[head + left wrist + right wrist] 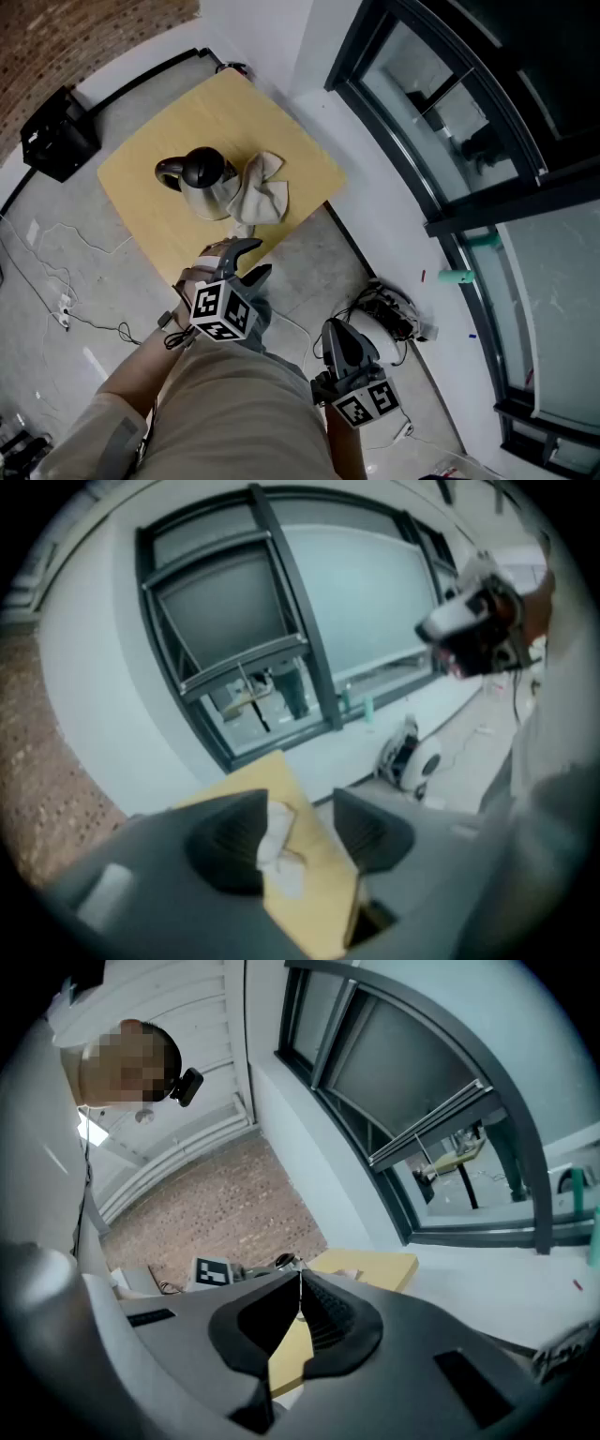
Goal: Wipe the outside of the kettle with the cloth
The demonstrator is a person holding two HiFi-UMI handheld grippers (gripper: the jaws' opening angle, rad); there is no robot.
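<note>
the kettle (208, 185) stands upright on the light wooden table (159, 230), roughly in the middle of the top. its body is shiny bare steel, rounded and squat, with a black lid on top, and its black loop handle sticks out to the left. the cloth (263, 188) lies just right of it, a pale off-white rag bunched into loose folds, its left edge pressed against the kettle's side. one corner of the cloth trails toward the near edge of the table. the cloth rests there loose, with nothing gripping it.
</note>
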